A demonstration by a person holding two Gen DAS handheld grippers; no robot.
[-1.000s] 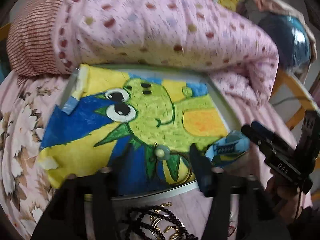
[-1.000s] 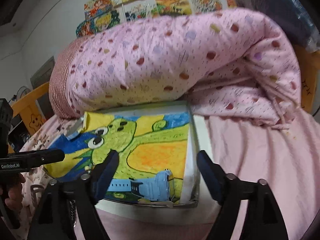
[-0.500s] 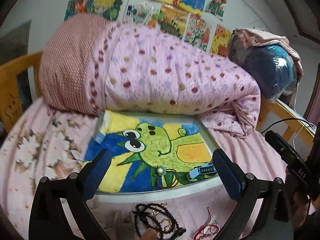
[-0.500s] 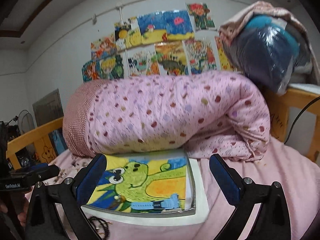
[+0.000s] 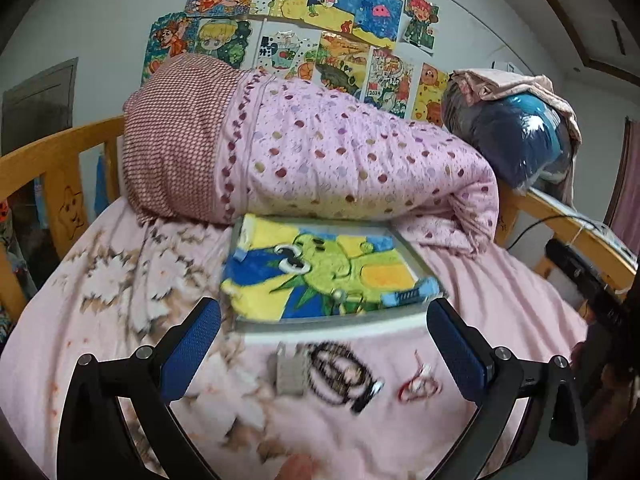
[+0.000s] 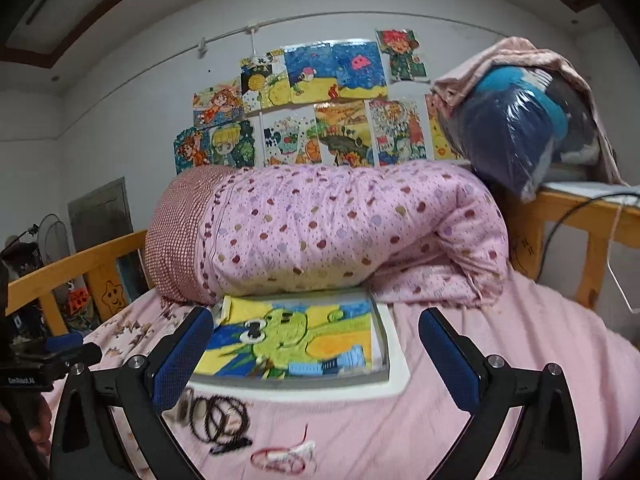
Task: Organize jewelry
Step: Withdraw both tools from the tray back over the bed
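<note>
A shallow grey tray (image 5: 340, 320) (image 6: 384, 344) lined with a green cartoon drawing lies on the pink bed. In it lie a blue watch (image 5: 412, 293) (image 6: 320, 368) and a ring with a pale bead (image 5: 340, 294). In front of the tray on the sheet lie a black bead necklace (image 5: 340, 372) (image 6: 220, 416), a small silver piece (image 5: 290, 372) (image 6: 185, 404) and a red string bracelet (image 5: 418, 386) (image 6: 286, 456). My left gripper (image 5: 324, 356) is open and empty above the loose jewelry. My right gripper (image 6: 316, 364) is open and empty, before the tray.
A rolled pink dotted quilt (image 5: 320, 160) (image 6: 340, 232) lies right behind the tray. Wooden bed rails (image 5: 60, 168) (image 6: 592, 216) run along both sides. A blue bundle in plastic (image 5: 516, 140) (image 6: 520, 132) sits at the back right. Drawings (image 5: 300, 20) hang on the wall.
Both grippers have pulled back and up from the tray, and both have opened wider. The loose jewelry in front of the tray has come into view.
</note>
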